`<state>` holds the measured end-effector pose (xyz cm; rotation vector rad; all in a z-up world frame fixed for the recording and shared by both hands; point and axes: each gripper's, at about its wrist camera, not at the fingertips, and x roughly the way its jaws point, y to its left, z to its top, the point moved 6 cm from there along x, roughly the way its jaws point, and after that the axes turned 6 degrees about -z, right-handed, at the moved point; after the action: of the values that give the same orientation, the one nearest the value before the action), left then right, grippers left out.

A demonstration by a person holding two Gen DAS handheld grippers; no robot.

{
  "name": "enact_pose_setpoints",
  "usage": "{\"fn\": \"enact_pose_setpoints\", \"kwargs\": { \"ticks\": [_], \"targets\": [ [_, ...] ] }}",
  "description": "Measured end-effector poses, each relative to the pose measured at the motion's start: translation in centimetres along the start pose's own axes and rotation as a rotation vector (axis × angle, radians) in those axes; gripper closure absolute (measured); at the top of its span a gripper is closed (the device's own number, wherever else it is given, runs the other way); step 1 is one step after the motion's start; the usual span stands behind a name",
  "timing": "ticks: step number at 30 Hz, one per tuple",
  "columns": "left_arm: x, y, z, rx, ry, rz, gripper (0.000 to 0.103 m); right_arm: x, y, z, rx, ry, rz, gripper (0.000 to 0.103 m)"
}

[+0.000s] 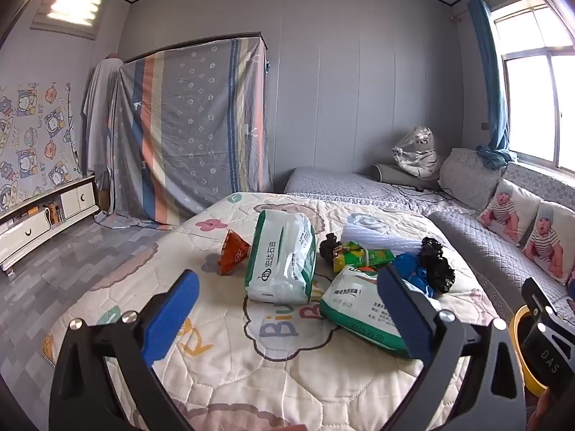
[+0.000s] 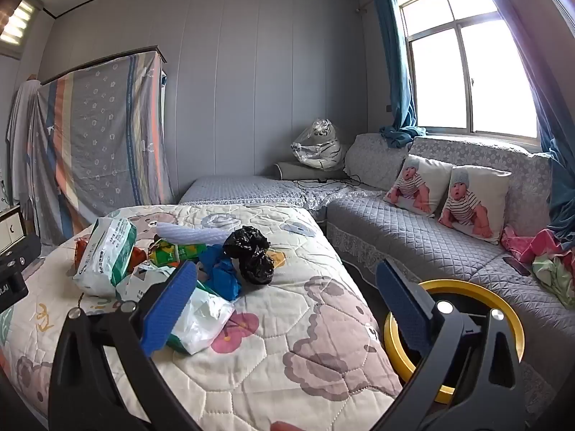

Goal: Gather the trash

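Trash lies in a heap on the quilted bed (image 1: 251,366): an upright white-and-green tissue pack (image 1: 282,255), a second flat pack (image 1: 363,314), an orange snack wrapper (image 1: 233,253), a green-yellow wrapper (image 1: 363,256), a blue bag (image 1: 413,273) and a black bag (image 1: 436,264). My left gripper (image 1: 287,318) is open and empty, just short of the packs. My right gripper (image 2: 287,309) is open and empty, over the bed's right side, with the black bag (image 2: 251,255), blue bag (image 2: 221,276) and upright pack (image 2: 106,255) ahead to the left. A yellow-rimmed bin (image 2: 452,287) stands on the floor beside the bed.
A grey quilted sofa (image 2: 431,237) with two baby-print cushions (image 2: 474,203) runs along the right under the window. A sheet-covered wardrobe (image 1: 194,129) stands at the back, a low white cabinet (image 1: 39,222) at the left. Clothes (image 2: 542,255) lie on the sofa.
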<state>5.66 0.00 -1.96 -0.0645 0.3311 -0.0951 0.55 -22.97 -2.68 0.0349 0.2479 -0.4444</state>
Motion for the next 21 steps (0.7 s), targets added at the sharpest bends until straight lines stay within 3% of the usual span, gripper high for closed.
{"fn": "enact_pose_setpoints", "kwargs": {
  "ticks": [21],
  "targets": [
    [0.21, 0.09, -0.09, -0.001, 0.009, -0.003, 0.007, 0.22, -0.26, 0.19, 0.006, 0.006, 0.001, 0.008]
  ]
}}
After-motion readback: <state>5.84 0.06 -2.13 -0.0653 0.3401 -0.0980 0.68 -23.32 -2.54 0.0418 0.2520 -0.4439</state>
